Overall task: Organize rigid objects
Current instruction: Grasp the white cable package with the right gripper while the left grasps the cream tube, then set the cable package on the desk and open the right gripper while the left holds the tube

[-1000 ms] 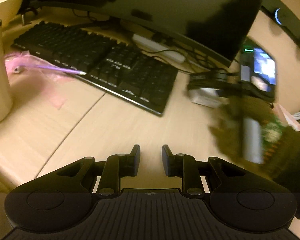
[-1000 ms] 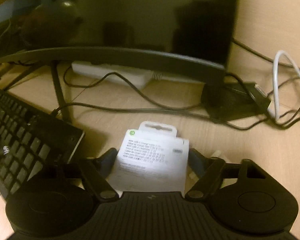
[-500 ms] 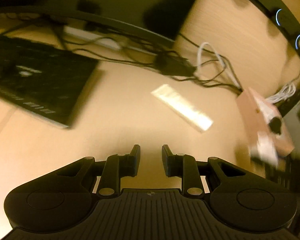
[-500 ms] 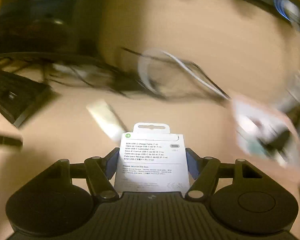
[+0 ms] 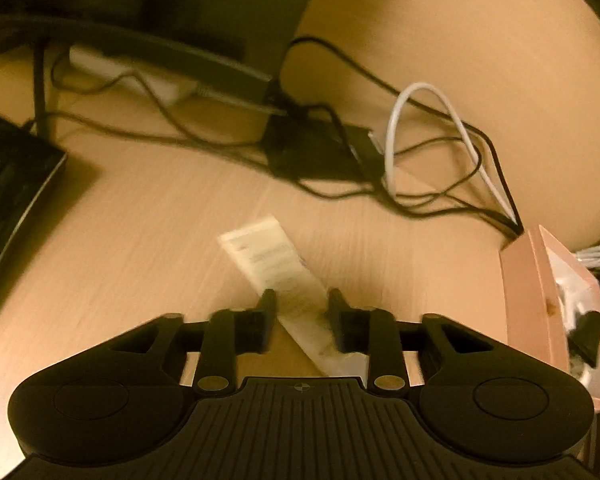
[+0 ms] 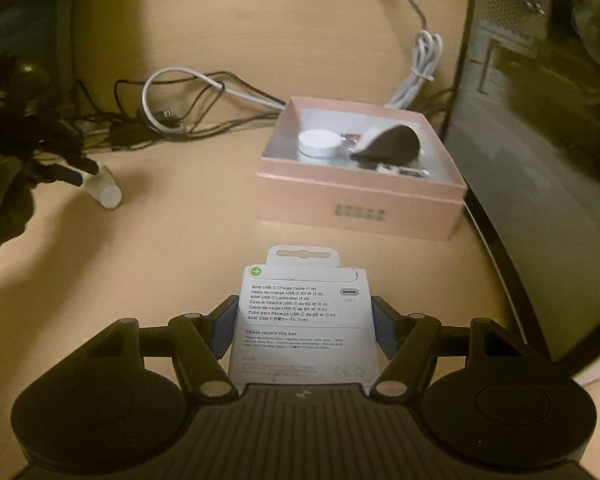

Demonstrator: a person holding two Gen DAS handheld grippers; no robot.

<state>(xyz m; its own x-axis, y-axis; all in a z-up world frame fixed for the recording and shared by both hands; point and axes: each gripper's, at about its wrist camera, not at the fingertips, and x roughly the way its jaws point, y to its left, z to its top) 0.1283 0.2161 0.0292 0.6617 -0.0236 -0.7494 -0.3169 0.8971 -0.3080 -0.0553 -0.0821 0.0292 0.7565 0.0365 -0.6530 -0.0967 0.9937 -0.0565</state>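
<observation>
One white cardboard cable box [image 6: 306, 320], flat and rectangular with a hang tab and printed lines of text, sits clamped between the two blue-padded fingers of the right claw [image 6: 305, 322], its tab pointing forward. Ahead of that claw and slightly to its right stands one pink open-topped box [image 6: 360, 204], square and matte, resting on the bench [image 6: 172, 240]; inside it lie one white round puck [image 6: 320, 145], one dark rounded object [image 6: 392, 145] and some small items too unclear to name. One long white tube-like pack [image 5: 276, 268], printed and blurred, lies on the bench running diagonally between the fingers of the left claw [image 5: 302, 316]; the fingers stand on either side of it with gaps showing, so that claw is released and not gripping. In the right wrist view the same pack's round end shows far left. Beyond the left claw lie tangled black cables [image 5: 420, 196], one looped white cable [image 5: 396, 120], one black adapter [image 5: 312, 152] and, to the left, one black keyboard [image 5: 8, 184]. The bench is pale wood-grain laminate under warm dim light.
</observation>
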